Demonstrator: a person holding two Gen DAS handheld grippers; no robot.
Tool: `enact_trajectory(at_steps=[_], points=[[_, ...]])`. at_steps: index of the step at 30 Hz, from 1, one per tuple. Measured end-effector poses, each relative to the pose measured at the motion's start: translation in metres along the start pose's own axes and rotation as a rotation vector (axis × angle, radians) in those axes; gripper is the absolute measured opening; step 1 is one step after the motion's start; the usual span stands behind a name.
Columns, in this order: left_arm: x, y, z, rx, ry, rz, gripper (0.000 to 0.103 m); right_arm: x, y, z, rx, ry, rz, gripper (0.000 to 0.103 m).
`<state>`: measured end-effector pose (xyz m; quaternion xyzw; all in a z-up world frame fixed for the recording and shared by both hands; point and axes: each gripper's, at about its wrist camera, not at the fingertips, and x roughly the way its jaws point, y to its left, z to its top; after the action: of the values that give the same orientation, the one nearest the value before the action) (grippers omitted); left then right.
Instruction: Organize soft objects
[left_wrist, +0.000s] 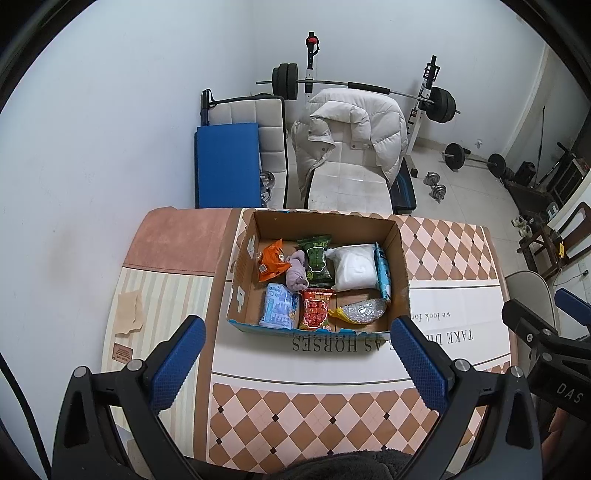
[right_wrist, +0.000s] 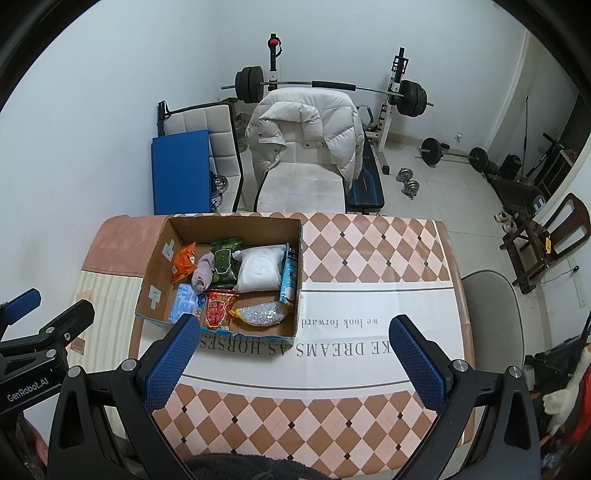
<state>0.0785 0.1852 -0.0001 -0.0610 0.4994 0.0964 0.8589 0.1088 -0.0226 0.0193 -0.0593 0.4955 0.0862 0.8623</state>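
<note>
Eight soft packets and a sock (left_wrist: 297, 271) in one cardboard box (left_wrist: 400, 258)

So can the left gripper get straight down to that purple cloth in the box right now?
Probably yes: the left gripper is open and empty, the cardboard box has no lid, and the purple cloth lies on top between snack packets.

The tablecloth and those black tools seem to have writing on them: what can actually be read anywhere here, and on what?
"KE DREAMS AS HORSES": tablecloth, upside down; start hidden behind a finger.
"we look forward": tablecloth, upside down; cut off by the cardboard box.
"GenRobot.AI": left gripper body, seen from the right wrist.
"DAS": right gripper body, seen from the left wrist.
Snack packets in the box: print too small to read.
Small brown label at the table's left edge: unreadable.
</note>
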Motion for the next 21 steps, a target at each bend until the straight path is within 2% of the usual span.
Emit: enact_trajectory(at_steps=[21], points=[[-0.0023,-0.0003,0.0024,0.02,-0.004,0.0,0.103,-0.0031,-0.0051,-0.0023,0.003,0.002,-0.001,0.103]])
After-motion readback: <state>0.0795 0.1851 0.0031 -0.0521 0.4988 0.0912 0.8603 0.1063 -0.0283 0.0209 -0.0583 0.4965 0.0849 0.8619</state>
